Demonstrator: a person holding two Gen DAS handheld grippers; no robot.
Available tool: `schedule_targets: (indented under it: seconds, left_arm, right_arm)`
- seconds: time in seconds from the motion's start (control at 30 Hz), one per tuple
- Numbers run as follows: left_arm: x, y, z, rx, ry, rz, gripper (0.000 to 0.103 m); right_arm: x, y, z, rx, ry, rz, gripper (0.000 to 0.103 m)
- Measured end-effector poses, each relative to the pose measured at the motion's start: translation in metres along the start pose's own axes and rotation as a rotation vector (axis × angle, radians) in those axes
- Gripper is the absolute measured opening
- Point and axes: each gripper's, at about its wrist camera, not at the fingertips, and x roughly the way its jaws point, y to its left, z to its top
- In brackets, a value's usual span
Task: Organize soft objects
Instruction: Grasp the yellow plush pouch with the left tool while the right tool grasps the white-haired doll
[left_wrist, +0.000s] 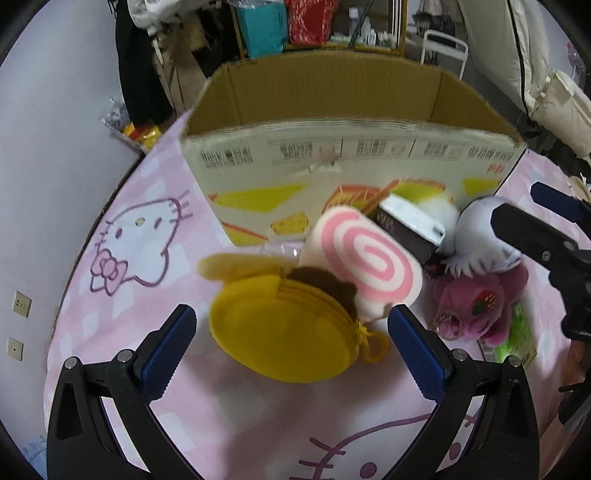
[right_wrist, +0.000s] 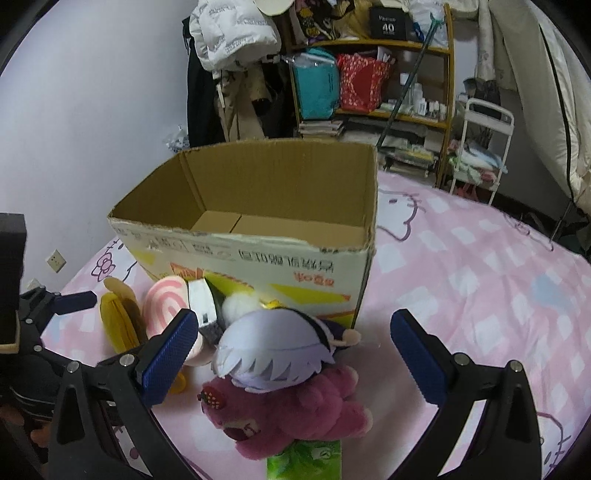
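— So, what are you seeing from over there?

— Pink checked bedsheet (right_wrist: 480, 258) with cartoon-cat prints, spread over a bed. An open cardboard box (right_wrist: 258, 254) stands on it toward the far edge, nothing visible inside but its bare bottom.

— And the soft things?

— All heaped against the near wall of the box. A yellow round pouch (left_wrist: 280, 332) lies furthest toward the left edge of the bed, a pink-and-white swirl cushion (left_wrist: 365, 262) leaning on it. Then a dark block with a silver end (left_wrist: 410, 225), a white-haired doll (right_wrist: 273, 347) lying on top of a magenta plush bear (right_wrist: 295, 410), and a green packet (right_wrist: 303, 458) under the bear.

— The grippers?

— Left gripper (left_wrist: 291, 343) hangs just over the yellow pouch, jaws spread wide either side of it, gripping nothing. Right gripper (right_wrist: 295, 347) is over the doll and bear, jaws likewise wide apart, nothing held.

— The room behind?

— Pale wall on the left with sockets (left_wrist: 21, 303) low down. Coats and a white puffer jacket (right_wrist: 232, 33) hang past the far edge, beside a wooden shelf (right_wrist: 388, 114) with a teal bag (right_wrist: 319, 86) and a red bag (right_wrist: 360, 83). A white trolley (right_wrist: 480, 151) stands right of that.
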Motion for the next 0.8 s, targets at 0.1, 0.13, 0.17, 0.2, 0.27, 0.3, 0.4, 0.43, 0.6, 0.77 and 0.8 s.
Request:
schedule_targets:
  seconds: [0.1, 0.13, 0.17, 0.2, 0.27, 0.3, 0.4, 0.43, 0.6, 0.77, 0.8]
  left_arm:
    - [0.007, -0.003, -0.002, 0.018, 0.028, 0.015, 0.102]
    - [0.009, -0.003, -0.002, 0.019, 0.039, 0.012, 0.102]
    - [0.012, -0.003, -0.003, 0.018, 0.052, 0.009, 0.102]
    - [0.015, -0.003, -0.004, 0.016, 0.061, 0.01, 0.102]
    - [0.019, -0.002, -0.005, 0.015, 0.075, 0.014, 0.102]
    - [0.02, -0.002, -0.005, 0.012, 0.079, 0.012, 0.102]
    - [0.023, 0.0, -0.006, 0.001, 0.087, -0.004, 0.102]
    - [0.025, 0.001, -0.005, -0.002, 0.09, -0.005, 0.102]
    - [0.026, 0.002, -0.006, -0.004, 0.083, -0.021, 0.091]
    - [0.017, -0.002, -0.006, 0.02, 0.046, -0.02, 0.079]
    - [0.016, -0.002, -0.006, 0.019, 0.044, -0.022, 0.078]
  right_arm:
    - [0.004, 0.0, -0.003, 0.0, 0.016, 0.001, 0.103]
    - [0.005, 0.0, -0.004, -0.009, 0.019, -0.003, 0.103]
    - [0.004, 0.002, -0.005, -0.021, 0.015, -0.001, 0.103]
    - [0.004, 0.003, -0.007, -0.031, 0.013, 0.002, 0.103]
    - [0.008, 0.006, -0.01, -0.048, 0.031, 0.002, 0.103]
    - [0.009, 0.007, -0.011, -0.051, 0.04, 0.003, 0.103]
    - [0.013, 0.007, -0.012, -0.052, 0.05, 0.002, 0.103]
    - [0.015, 0.007, -0.012, -0.044, 0.054, 0.002, 0.103]
    - [0.02, 0.003, -0.014, -0.03, 0.065, 0.002, 0.097]
    - [0.017, 0.002, -0.014, -0.03, 0.063, 0.057, 0.077]
    - [0.016, 0.002, -0.014, -0.034, 0.065, 0.056, 0.076]
